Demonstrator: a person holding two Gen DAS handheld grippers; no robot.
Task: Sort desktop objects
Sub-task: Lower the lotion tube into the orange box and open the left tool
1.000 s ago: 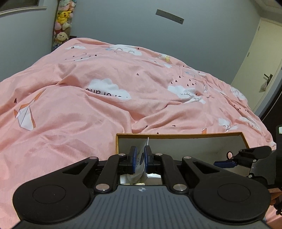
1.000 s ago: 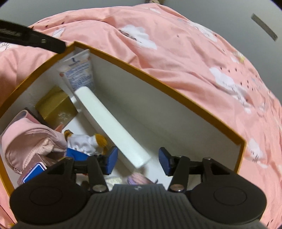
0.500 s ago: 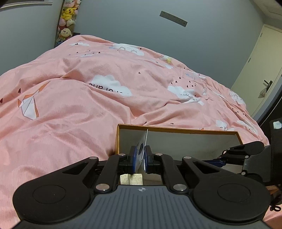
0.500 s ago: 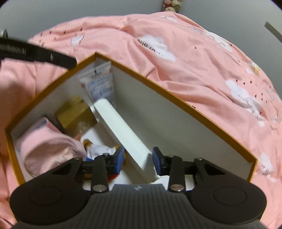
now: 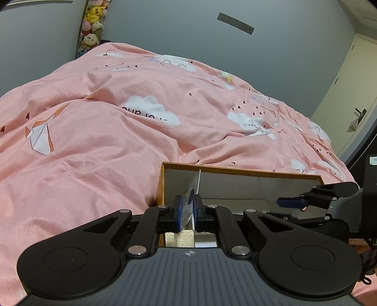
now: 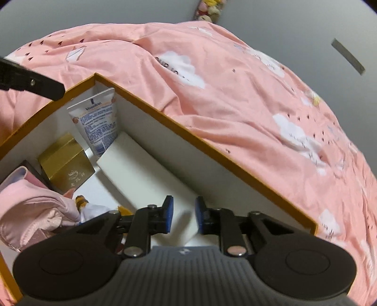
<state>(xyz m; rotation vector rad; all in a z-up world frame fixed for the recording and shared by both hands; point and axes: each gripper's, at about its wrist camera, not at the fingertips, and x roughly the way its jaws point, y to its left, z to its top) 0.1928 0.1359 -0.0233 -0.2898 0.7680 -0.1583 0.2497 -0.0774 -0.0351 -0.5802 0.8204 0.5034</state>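
An orange-rimmed white box (image 6: 188, 138) lies on a pink duvet. Inside stand a Vaseline tube (image 6: 99, 120), a long white block (image 6: 143, 174), a gold box (image 6: 66, 162), a pink pouch (image 6: 30, 207) and a small plush toy (image 6: 92, 209). My right gripper (image 6: 183, 216) has its blue pads on either side of the white block's near end. My left gripper (image 5: 187, 209) is over the box's left end (image 5: 162, 183), its jaws narrowly parted around the tube's crimped top (image 5: 189, 200). The right gripper also shows in the left wrist view (image 5: 292, 202).
The pink duvet (image 5: 117, 141) with cloud prints surrounds the box on all sides. Grey walls stand behind, with plush toys (image 5: 92, 21) in the far corner and a door (image 5: 348, 98) at the right.
My right gripper has narrowed its jaws onto the white block and drawn back. My left gripper has risen and its pads have parted slightly around the tube, which stays in the box corner.
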